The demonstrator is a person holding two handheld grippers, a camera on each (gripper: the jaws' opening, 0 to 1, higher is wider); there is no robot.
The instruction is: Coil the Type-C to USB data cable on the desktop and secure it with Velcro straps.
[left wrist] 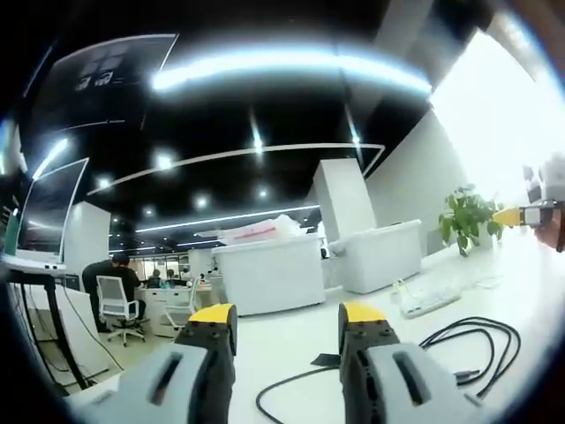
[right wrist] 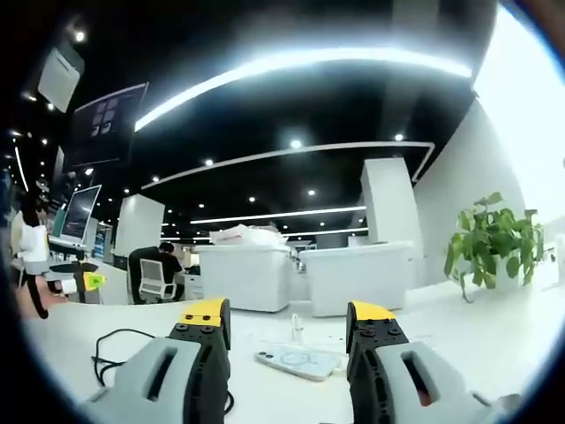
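A black data cable (left wrist: 470, 343) lies in loose loops on the white desktop (left wrist: 291, 340), ahead and to the right of my left gripper (left wrist: 287, 316). That gripper is open, with nothing between its yellow-tipped jaws. A small dark strap-like piece (left wrist: 325, 359) rests on the desk just past the jaws. My right gripper (right wrist: 287, 314) is also open and holds nothing. From its view, the cable (right wrist: 113, 346) lies to the left on the desk. The right gripper (left wrist: 530, 215) enters the left gripper view at the far right edge, and the left gripper (right wrist: 84, 283) enters the right gripper view at the left edge.
A white power strip (left wrist: 428, 296) lies beyond the cable. A phone (right wrist: 298, 360) lies flat on the desk between the right gripper's jaws. A potted plant (right wrist: 494, 243) stands at the desk's far right. A seated person (left wrist: 115, 276) and office desks are far behind.
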